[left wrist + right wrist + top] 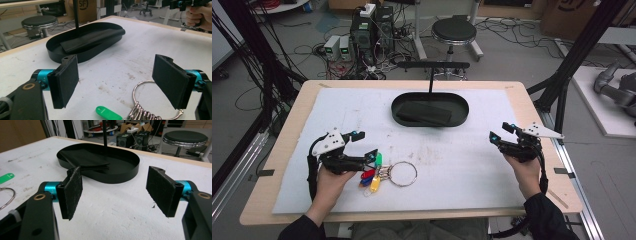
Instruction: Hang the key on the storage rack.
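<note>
Table [287, 150]: wooden rim showing on all four sides of a white mat [452, 170]; mat stops just short of each edge.
Open room: bare mat across the centre and right of the high view, between tray and grippers; lower middle also free right of the ring.
Tray [462, 102]: black, oval, low-walled, upper centre of the high view, near the far edge of the mat; thin black post [430, 80] rising from it with a crossbar on top.
Tray contents: flat black folded piece [424, 114] lying along the floor, slightly tilted toward lower right; seen too in the left gripper view [92, 38] and right gripper view [85, 161].
Left gripper [364, 145]: lower left of the high view, held in a hand [332, 180]; fingers [65, 80] spread wide, released, gripping nothing.
Ring [402, 174]: metal, flat on the mat just right of the left gripper, lower centre-left; bunch of coloured tags [373, 172], green, blue, red and yellow, at its left side, near the gripper's lower finger; whether touching cannot be told.
Left gripper view: ring [140, 87] low between the fingers, green tag [107, 113] at bottom centre.
Right gripper [502, 131]: right of the high view, near the mat's right edge, held in a hand [524, 170]; fingers [162, 190] wide apart, released, over bare mat, well apart from ring and tray.
Beyond the table: stool [454, 31] and cables on the floor at top.
</note>
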{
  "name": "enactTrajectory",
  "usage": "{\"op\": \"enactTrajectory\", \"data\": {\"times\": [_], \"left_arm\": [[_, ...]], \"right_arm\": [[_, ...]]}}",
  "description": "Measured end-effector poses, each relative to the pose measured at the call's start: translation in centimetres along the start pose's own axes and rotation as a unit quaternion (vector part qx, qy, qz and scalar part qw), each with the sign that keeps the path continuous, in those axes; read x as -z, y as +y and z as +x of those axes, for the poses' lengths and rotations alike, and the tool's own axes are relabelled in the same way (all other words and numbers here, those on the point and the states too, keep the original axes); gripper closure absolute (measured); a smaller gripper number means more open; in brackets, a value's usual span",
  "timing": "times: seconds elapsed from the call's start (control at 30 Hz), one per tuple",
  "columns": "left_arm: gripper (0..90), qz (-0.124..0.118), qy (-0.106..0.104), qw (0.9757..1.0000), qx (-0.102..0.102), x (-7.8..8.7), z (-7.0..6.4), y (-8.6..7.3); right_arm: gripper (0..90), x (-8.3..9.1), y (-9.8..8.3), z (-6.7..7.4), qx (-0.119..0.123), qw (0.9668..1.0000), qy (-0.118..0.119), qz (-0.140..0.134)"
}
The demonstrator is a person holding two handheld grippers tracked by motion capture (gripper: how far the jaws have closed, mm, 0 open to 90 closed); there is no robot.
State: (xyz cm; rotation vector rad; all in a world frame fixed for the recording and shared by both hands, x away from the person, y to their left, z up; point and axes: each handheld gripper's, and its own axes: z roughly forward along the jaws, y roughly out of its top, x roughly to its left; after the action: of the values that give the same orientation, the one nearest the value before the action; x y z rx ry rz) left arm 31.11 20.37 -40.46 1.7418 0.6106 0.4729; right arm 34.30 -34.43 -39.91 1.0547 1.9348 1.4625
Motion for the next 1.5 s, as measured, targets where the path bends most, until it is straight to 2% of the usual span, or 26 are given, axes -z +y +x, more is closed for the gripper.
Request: {"op": "enactTrajectory", "data": {"times": [0.13, 0.33, 0.43, 0.47, 0.7, 0.8, 0.83, 0.87, 0.9, 0.97, 1.0, 1.03, 1.1, 1.2, 1.23, 1.3, 1.33, 1.37, 1.4, 1.43, 1.47, 1.5], "left_arm": [[21.2, 0.005, -0.009, 0.9999, 0.009, -0.3, 0.0, 0.0], [21.2, 0.012, -0.018, 0.9997, 0.011, -0.9, 0.0, 0.2], [21.3, 0.018, -0.028, 0.9994, 0.011, -1.8, 0.0, 0.6], [21.3, 0.031, -0.035, 0.9988, 0.017, -2.5, 0.0, 1.0], [21.6, 0.047, -0.046, 0.9974, 0.03, -4.3, -0.3, 1.5], [22.5, 0.057, -0.049, 0.9969, 0.023, -5.0, -0.5, 1.6], [27.0, 0.058, -0.053, 0.9967, 0.021, -5.2, -0.5, 1.6], [27.0, 0.061, -0.059, 0.9963, 0.018, -5.5, -0.5, 1.6], [33.4, 0.067, -0.064, 0.9957, 0.005, -5.8, -0.6, 1.6], [38.1, 0.07, -0.066, 0.9954, 0.002, -6.1, -0.7, 1.5], [38.9, 0.078, -0.068, 0.9946, -0.003, -6.3, -0.8, 1.4], [40.4, 0.096, -0.074, 0.9925, -0.012, -6.7, -1.0, 1.3], [46.2, 0.116, -0.087, 0.9893, -0.016, -7.2, -1.1, 1.1], [52.6, 0.144, -0.094, 0.9849, -0.024, -7.8, -1.3, 0.9], [56.2, 0.144, -0.094, 0.9849, -0.024, -7.8, -1.3, 0.9], [59.0, 0.157, -0.101, 0.982, -0.028, -8.2, -1.5, 0.7], [63.9, 0.175, -0.101, 0.9786, -0.035, -8.5, -1.7, 0.5], [65.2, 0.175, -0.101, 0.9786, -0.035, -8.5, -1.7, 0.5], [66.2, 0.192, -0.1, 0.9754, -0.039, -8.8, -1.8, 0.3], [66.6, 0.192, -0.1, 0.9754, -0.039, -8.8, -1.8, 0.3], [67.1, 0.205, -0.099, 0.973, -0.039, -9.1, -1.8, 0.1], [67.8, 0.205, -0.099, 0.973, -0.039, -9.1, -1.8, 0.1]], "right_arm": [[29.9, -0.1, 0.0, 0.0, -0.005, 1.0, 0.0, 0.005], [29.9, -0.3, -0.1, 0.0, -0.002, 0.9999, -0.001, 0.012], [29.9, -0.2, -0.1, 0.0, 0.0, 0.9999, -0.002, 0.012], [30.0, -0.1, -0.1, 0.0, -0.001, 1.0, -0.001, 0.01], [30.0, 0.2, -0.2, -0.2, 0.007, 0.9999, -0.002, 0.011], [30.0, 0.3, -0.2, -0.3, 0.005, 0.9999, -0.001, 0.013], [30.0, 0.2, -0.2, -0.3, 0.007, 0.9999, -0.001, 0.012], [30.0, 0.2, -0.2, -0.3, 0.007, 0.9999, -0.001, 0.012], [30.0, 0.2, -0.2, -0.3, 0.008, 0.9999, -0.002, 0.012], [30.0, 0.2, -0.2, -0.3, 0.009, 0.9999, -0.003, 0.014], [30.0, 0.2, -0.2, -0.2, 0.009, 0.9999, -0.001, 0.015], [30.0, 0.2, -0.2, -0.2, 0.01, 0.9998, -0.001, 0.015], [30.1, 0.1, -0.2, -0.1, 0.012, 0.9998, 0.0, 0.016], [30.1, 0.0, -0.3, -0.1, 0.017, 0.9996, 0.0, 0.021], [30.1, 0.0, -0.3, -0.1, 0.017, 0.9996, 0.0, 0.021], [30.1, -0.1, -0.3, -0.1, 0.018, 0.9996, 0.001, 0.021], [30.1, -0.2, -0.3, 0.0, 0.019, 0.9996, 0.002, 0.023], [30.1, -0.2, -0.3, 0.0, 0.019, 0.9996, 0.002, 0.023], [30.3, -0.2, -0.3, -0.1, 0.02, 0.9995, 0.002, 0.026], [30.3, -0.2, -0.3, -0.1, 0.02, 0.9995, 0.002, 0.026], [30.3, -0.3, -0.3, -0.1, 0.019, 0.9994, 0.004, 0.028], [30.3, -0.3, -0.3, -0.1, 0.019, 0.9994, 0.004, 0.028]]}}
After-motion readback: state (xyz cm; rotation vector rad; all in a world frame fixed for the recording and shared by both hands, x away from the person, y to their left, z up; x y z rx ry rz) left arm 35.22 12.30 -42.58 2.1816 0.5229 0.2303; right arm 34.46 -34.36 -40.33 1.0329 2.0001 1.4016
